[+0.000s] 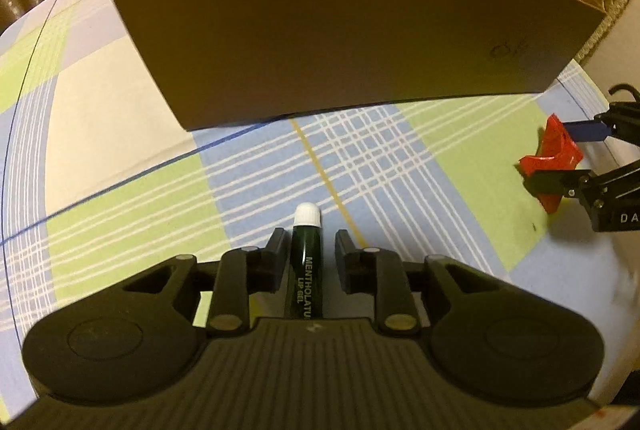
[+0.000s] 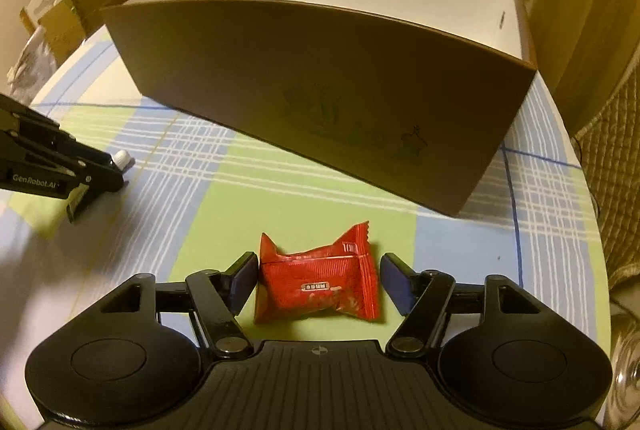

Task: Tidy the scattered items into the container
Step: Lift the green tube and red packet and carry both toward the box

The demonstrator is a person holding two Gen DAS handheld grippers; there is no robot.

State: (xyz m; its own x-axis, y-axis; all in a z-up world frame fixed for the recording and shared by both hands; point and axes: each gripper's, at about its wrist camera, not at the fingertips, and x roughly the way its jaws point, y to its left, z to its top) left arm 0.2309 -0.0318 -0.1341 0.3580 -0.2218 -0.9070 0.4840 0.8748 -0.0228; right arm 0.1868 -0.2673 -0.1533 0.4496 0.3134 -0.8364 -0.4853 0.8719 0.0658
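The left claw [image 1: 308, 250] points down at the desk [image 1: 120, 190], which wears a checked cloth of green, blue and white, and a dark green lip gel tube [image 1: 306, 270] with a white cap lies lengthwise between its two fingers. The left finger sits right against the tube's side, while a narrow strip of cloth shows between the tube and the right finger, so the jaws stand nearly closed around it without a clear pinch from both sides. The cap end pokes out just past the fingertips, toward the brown box [image 1: 340, 42] that stands ahead of the claw, open at the top with white inner walls. The right claw [image 2: 318, 276] also tilts down at the desk, its jaws spread apart, blue pads facing inward. A red snack packet [image 2: 318, 282] lies on the cloth between them; the left pad is just beside the packet's edge and the right pad stands a little clear of it. The same box rises beyond this claw, near the packet but apart from it.
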